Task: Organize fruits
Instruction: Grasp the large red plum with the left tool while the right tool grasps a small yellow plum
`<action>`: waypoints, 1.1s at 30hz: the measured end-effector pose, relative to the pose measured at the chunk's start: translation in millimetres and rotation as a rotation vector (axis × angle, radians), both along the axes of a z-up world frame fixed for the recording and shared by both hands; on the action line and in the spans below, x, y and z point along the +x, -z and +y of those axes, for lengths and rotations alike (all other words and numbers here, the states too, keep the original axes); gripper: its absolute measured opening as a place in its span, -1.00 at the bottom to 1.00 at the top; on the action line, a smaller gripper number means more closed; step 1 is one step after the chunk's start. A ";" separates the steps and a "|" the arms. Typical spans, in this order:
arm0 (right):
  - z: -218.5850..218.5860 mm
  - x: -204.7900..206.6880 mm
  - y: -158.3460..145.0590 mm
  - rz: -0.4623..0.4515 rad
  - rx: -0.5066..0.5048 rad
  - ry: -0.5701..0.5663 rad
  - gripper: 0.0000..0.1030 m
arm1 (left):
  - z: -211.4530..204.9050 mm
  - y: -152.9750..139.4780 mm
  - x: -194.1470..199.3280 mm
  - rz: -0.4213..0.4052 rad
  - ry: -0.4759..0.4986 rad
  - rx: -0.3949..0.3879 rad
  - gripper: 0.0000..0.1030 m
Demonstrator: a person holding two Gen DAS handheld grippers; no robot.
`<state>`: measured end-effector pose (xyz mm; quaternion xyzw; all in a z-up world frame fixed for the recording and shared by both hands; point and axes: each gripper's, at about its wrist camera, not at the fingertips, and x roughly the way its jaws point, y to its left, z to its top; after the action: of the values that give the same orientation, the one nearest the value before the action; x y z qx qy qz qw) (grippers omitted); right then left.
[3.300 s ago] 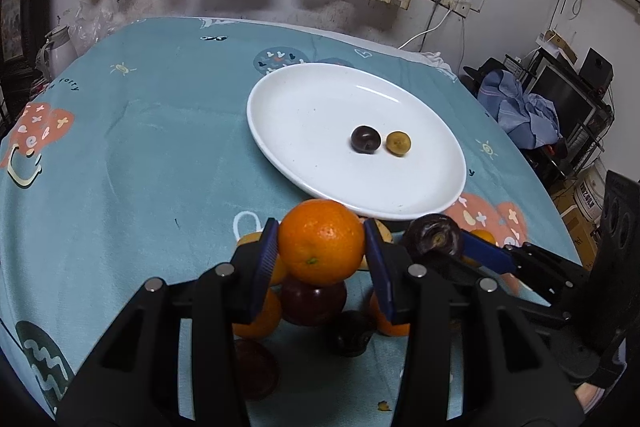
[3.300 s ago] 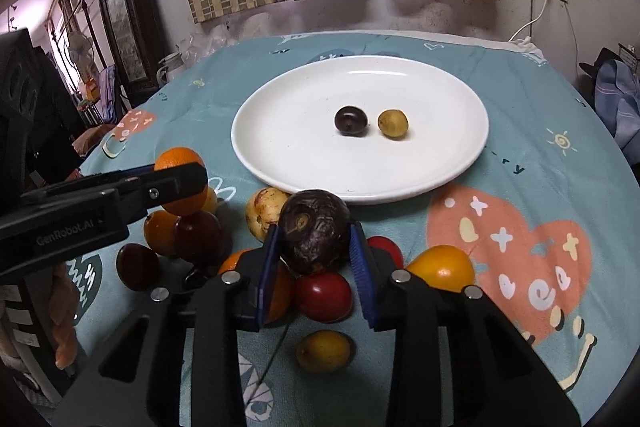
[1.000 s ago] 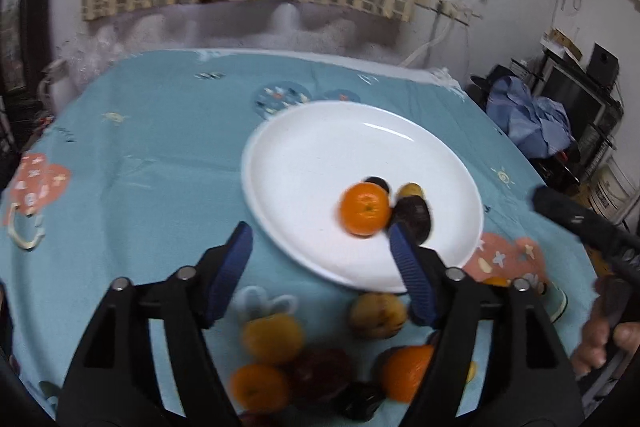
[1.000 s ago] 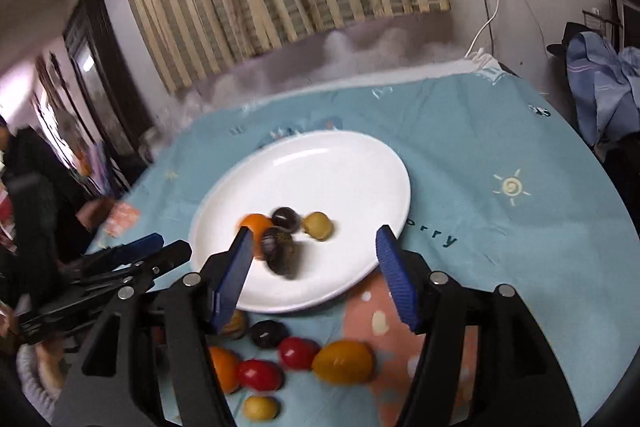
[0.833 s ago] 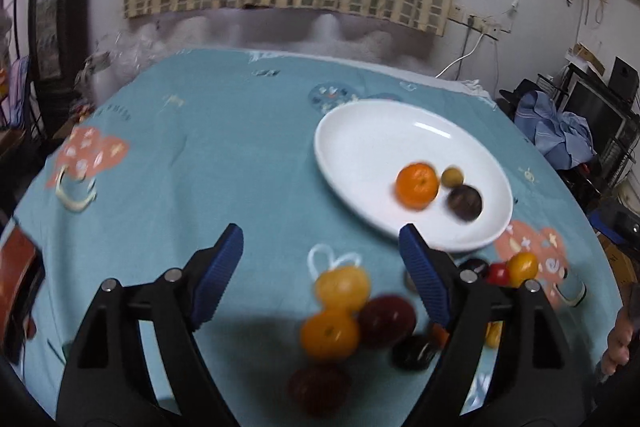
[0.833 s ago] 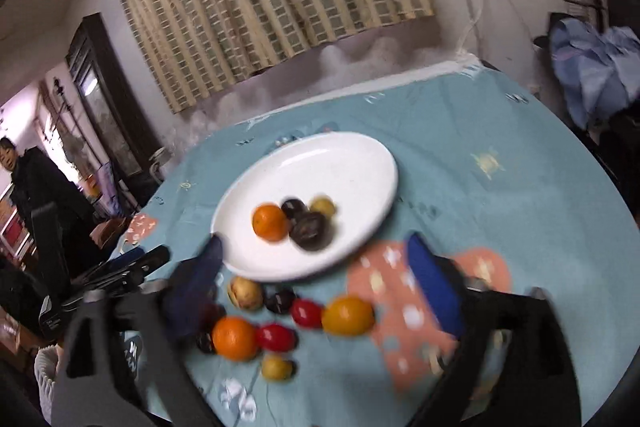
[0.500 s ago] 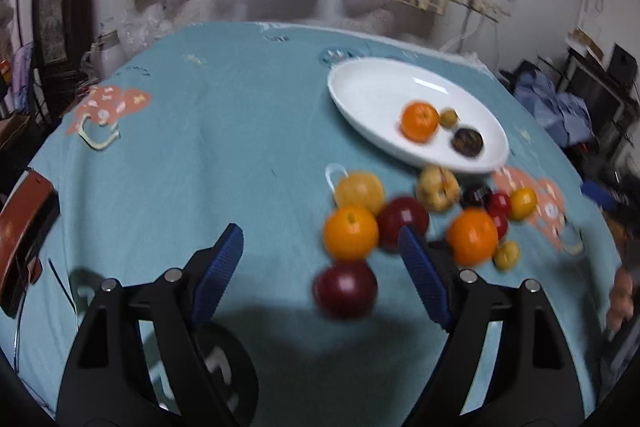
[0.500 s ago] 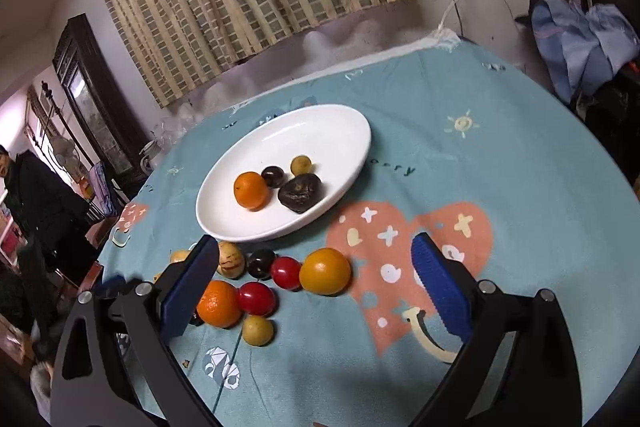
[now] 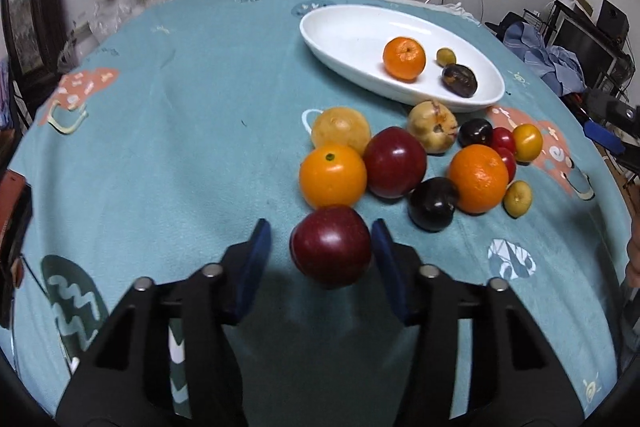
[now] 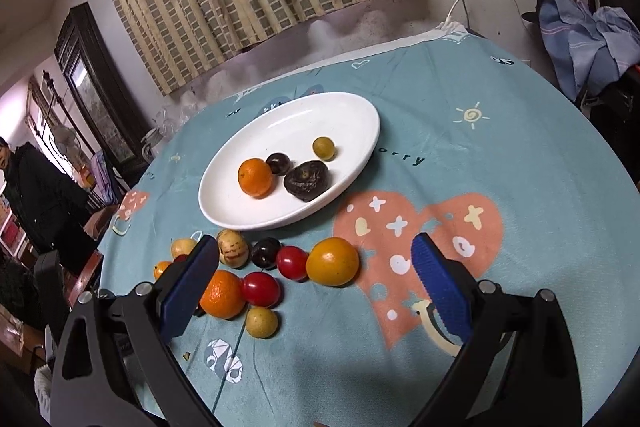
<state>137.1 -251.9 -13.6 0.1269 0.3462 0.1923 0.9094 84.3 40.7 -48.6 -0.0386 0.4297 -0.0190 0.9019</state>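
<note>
Fruits first, from my claws outward. My left gripper [image 9: 320, 247] is closing around a dark red plum [image 9: 331, 245] that sits on the teal tablecloth [image 9: 180, 147]. The plum is between the blue pads [image 9: 256, 263]. The right pad looks to be at its skin and a gap shows on the left side, so it is not yet clamped. My right gripper [image 10: 316, 283] hangs wide apart and empty above the right side of the loose pile, nearest a yellow-orange fruit [image 10: 333, 261].

Risks, as I judge them:
- The plum is round and glossy. Pads meeting it off-centre could squirt it forward into the orange [image 9: 333, 175] that touches it, and that could scatter the cluster.
- One pad arriving first could shove the plum sideways before the other lands.
- Squeezing too hard may bruise it.
- The small fruit on the right could roll if nudged.

Look of things: the white plate [image 9: 344, 31] lies beyond the pile. It holds a mandarin [image 9: 404, 58], a small greenish-yellow fruit [image 9: 445, 56], a wrinkled dark fruit [image 9: 460, 79] and, seen from the right wrist, a small dark plum [image 10: 278, 163]. About a dozen pieces are still on the cloth: oranges, red and dark plums, pale yellow fruit and small red ones, packed close just short of the plate.
</note>
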 end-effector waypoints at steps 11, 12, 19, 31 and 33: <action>50.8 -23.2 13.7 0.001 -0.159 -0.199 0.59 | 8.6 -2.6 -4.3 -0.026 -0.041 -0.028 -0.23; 59.9 -24.7 18.3 0.011 -0.188 -0.227 0.42 | 11.4 -2.8 -4.5 -0.027 -0.049 -0.040 -0.23; 85.9 -18.4 47.5 0.070 -0.308 -0.273 -0.14 | 8.4 -2.5 -4.1 -0.017 -0.037 -0.034 -0.23; 85.7 -13.3 52.6 0.065 -0.304 -0.254 -0.48 | 1.9 -0.3 -0.9 -0.006 -0.014 -0.026 -0.23; 82.9 -13.5 50.3 0.061 -0.290 -0.244 -0.48 | 2.0 0.0 -0.4 -0.006 -0.011 -0.027 -0.23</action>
<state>123.6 -169.0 -63.9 -0.0426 0.4104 0.2452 0.8773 83.9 42.7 -48.6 -0.0529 0.4266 -0.0196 0.9027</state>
